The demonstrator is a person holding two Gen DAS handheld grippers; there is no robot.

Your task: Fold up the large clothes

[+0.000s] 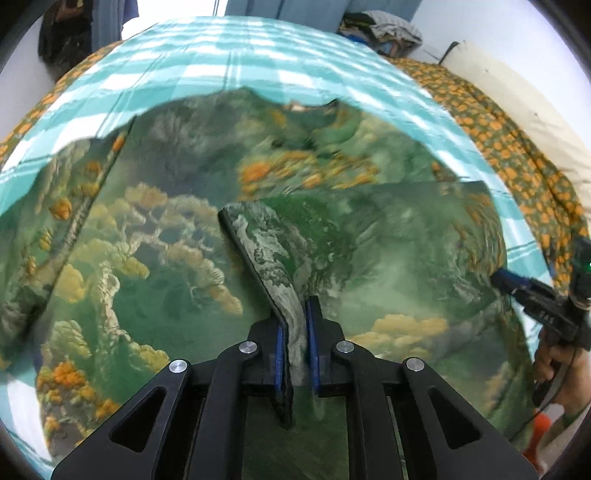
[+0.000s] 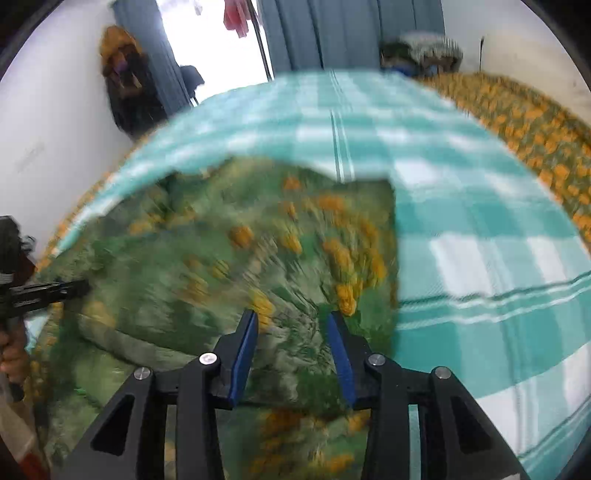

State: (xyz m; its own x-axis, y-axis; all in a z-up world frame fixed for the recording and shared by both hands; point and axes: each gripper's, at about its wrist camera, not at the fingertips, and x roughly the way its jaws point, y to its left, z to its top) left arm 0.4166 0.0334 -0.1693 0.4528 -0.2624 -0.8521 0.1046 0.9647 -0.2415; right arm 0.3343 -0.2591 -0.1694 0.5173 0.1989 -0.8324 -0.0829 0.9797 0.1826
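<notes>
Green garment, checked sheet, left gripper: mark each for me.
Green garment (image 1: 155,236): left wrist view, flat printed cloth left of the pinched fold.
Checked sheet (image 2: 480,236): right wrist view, bare teal-and-white part right of the garment.
Left gripper (image 1: 295,321): left wrist view, between the fingertips, shut on a garment fold.

Both views came from fisheye cameras riding on the hand-held grippers, each looking forward and steeply downward along its own two fingers. The left wrist view sat close above the green printed garment (image 1: 155,258), its left gripper (image 1: 295,332) filling the lower edge. The right wrist view hung nearer the garment's right border, over the teal checked sheet (image 2: 480,221), with the right gripper (image 2: 291,350) at the bottom. Both faced the far wall and blue curtains (image 2: 332,33). Each camera caught the other gripper at its frame edge; garment, sheet and orange-flowered bedcover (image 1: 517,147) were shared.
</notes>
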